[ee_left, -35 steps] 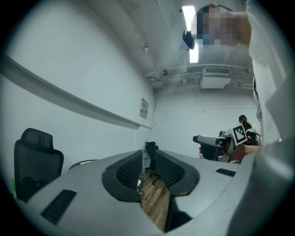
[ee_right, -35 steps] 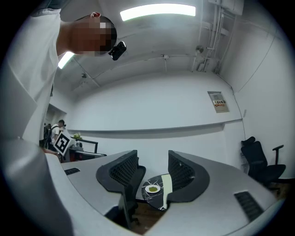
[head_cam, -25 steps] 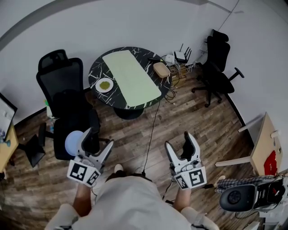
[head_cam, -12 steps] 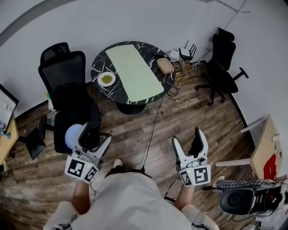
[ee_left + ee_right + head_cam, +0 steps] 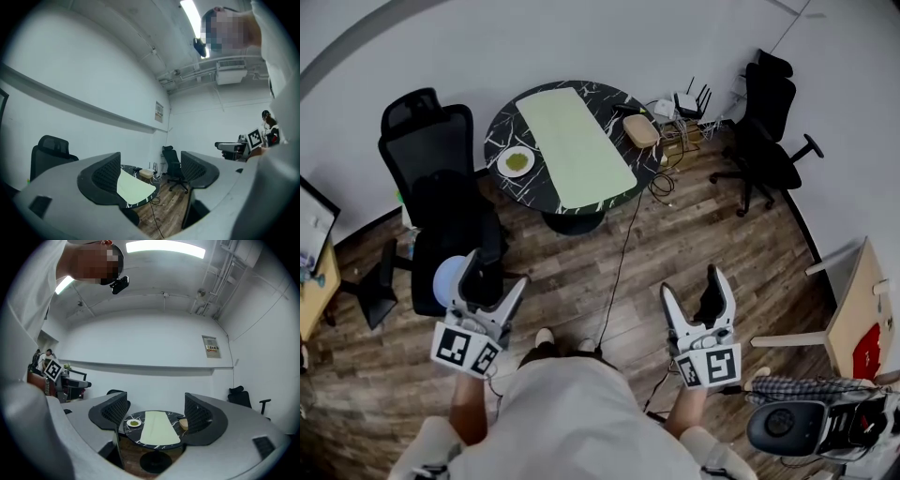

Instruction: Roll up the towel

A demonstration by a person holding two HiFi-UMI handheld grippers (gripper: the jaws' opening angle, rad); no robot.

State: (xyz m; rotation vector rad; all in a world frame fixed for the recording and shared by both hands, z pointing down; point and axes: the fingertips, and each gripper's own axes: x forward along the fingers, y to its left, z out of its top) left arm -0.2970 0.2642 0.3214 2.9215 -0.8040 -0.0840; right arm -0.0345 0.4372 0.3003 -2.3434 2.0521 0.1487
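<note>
Holding the left gripper (image 5: 494, 281) low and level, jaws spread to their widest, gripping nothing. Holding the right gripper (image 5: 694, 286) the same way, jaws gaping and bare. Standing well back from the work, with a stretch of wooden floor (image 5: 572, 272) and a trailing cable (image 5: 619, 262) between both grippers and the round black table (image 5: 499, 141).

Looking far and slightly left for the towel (image 5: 575, 145): lying flat and unrolled on the table top, pale green, long axis running from the far left rim to the near right rim, so roughly away from the grippers rather than across them. Presenting its near short end toward both grippers. Sitting squarely framed between the jaws in the right gripper view, and sitting off to the left in the left gripper view. Judging neither gripper clearly nearer, though probably favouring the right one for lining up on that near end.

Sharing the table with a small plate (image 5: 517, 161) just beside the towel's left edge and a tan box (image 5: 640, 131) off to its right.

Losing part of the towel behind the left jaw in the left gripper view. Failing to make out, at this range, any overhang of the near end past the rim, or any fold in the cloth.
</note>
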